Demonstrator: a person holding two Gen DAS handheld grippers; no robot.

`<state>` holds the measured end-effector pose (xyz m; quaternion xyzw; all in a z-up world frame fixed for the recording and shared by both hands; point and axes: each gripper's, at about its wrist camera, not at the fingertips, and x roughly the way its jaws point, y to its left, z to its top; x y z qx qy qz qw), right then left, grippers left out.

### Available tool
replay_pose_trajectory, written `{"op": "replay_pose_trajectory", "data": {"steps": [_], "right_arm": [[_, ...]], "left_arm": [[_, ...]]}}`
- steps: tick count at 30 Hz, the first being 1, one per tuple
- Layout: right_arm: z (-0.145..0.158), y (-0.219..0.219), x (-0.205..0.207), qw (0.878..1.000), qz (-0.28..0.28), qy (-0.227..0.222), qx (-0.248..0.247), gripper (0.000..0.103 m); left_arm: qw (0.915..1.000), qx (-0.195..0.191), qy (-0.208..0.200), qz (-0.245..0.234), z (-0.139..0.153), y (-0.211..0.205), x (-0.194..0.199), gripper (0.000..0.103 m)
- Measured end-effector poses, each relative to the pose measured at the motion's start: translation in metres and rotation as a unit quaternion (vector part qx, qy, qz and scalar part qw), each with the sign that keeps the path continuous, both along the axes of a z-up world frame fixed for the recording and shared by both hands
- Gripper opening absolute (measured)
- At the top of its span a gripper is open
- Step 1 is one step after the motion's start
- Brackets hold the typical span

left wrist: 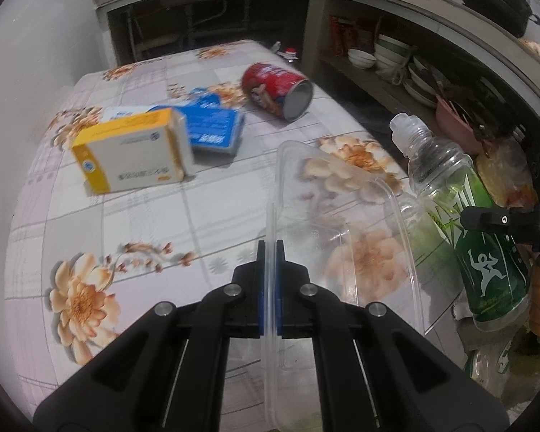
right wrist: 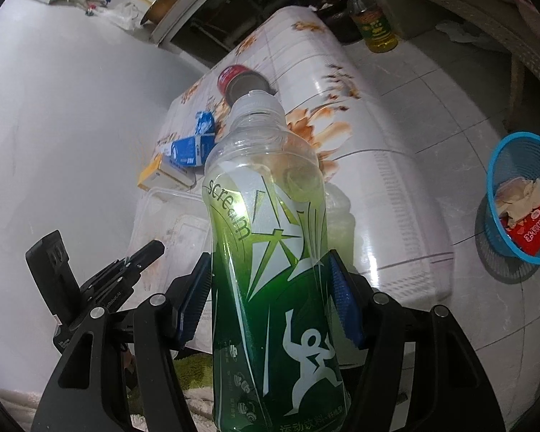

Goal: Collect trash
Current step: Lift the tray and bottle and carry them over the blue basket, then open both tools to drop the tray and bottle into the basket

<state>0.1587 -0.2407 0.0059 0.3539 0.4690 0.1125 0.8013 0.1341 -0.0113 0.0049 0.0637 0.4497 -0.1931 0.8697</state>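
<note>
The left claw [left wrist: 270,248] is pinched shut on the rim of a clear tray [left wrist: 342,216], and the right claw [right wrist: 270,288] grips a green bottle [right wrist: 270,270] low on its body, neck pointing to 12 o'clock. Both pieces are lifted over the near end of the tabletop [left wrist: 154,223]. The step in hand looks like carrying them to the blue basket [right wrist: 500,165] on the floor, at 3 o'clock in the right view, which already holds wrappers. The bottle is light and slick, so it should ride level and be let go low over the basket; the thin tray may flex or swing on its one-edge hold. Left on the tabletop: a yellow box [left wrist: 133,151], a blue box [left wrist: 212,126] and a red can [left wrist: 277,90] on its side, toward 12 o'clock. The tabletop's corner lies between tray and basket.
</note>
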Motion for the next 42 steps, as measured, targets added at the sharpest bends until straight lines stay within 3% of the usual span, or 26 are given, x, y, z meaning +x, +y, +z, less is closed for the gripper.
{"op": "replay_pose_trajectory", "data": {"steps": [14,19,23,29,33,36,39,40,41,42], "right_arm": [[0.001,-0.077,-0.039,0.996,-0.087,-0.014,0.012,0.062],[-0.002,-0.127,-0.070,0.987,-0.160,-0.011,0.001,0.062],[-0.020,-0.168,-0.100,0.972,-0.231,0.024,-0.032,0.062],[-0.078,-0.203,-0.122,0.952,-0.293,0.083,0.010,0.062],[-0.121,-0.216,-0.118,0.941,-0.314,0.109,0.058,0.062],[-0.149,-0.227,-0.111,0.933,-0.328,0.126,0.078,0.062],[-0.172,-0.244,-0.101,0.924,-0.348,0.133,0.089,0.062],[-0.178,-0.251,-0.100,0.921,-0.356,0.131,0.089,0.062],[-0.184,-0.259,-0.096,0.920,-0.363,0.125,0.084,0.062],[-0.190,-0.266,-0.093,0.917,-0.370,0.123,0.078,0.063]], "left_arm": [[0.9958,-0.020,0.013,-0.089,0.011,-0.092,0.018,0.002],[0.9900,-0.049,0.033,-0.128,0.020,-0.144,0.038,0.002],[0.9859,-0.051,0.050,-0.151,0.017,-0.192,0.052,0.002],[0.9737,-0.020,0.109,-0.199,-0.021,-0.288,0.069,0.003],[0.9648,0.017,0.162,-0.207,-0.064,-0.340,0.082,0.003],[0.9612,0.047,0.175,-0.208,-0.092,-0.371,0.089,0.003],[0.9587,0.048,0.194,-0.202,-0.112,-0.396,0.099,0.003],[0.9605,0.042,0.191,-0.198,-0.116,-0.404,0.104,0.006],[0.9615,0.035,0.190,-0.195,-0.119,-0.408,0.108,0.017],[0.9627,0.028,0.190,-0.190,-0.123,-0.414,0.112,0.035]]}}
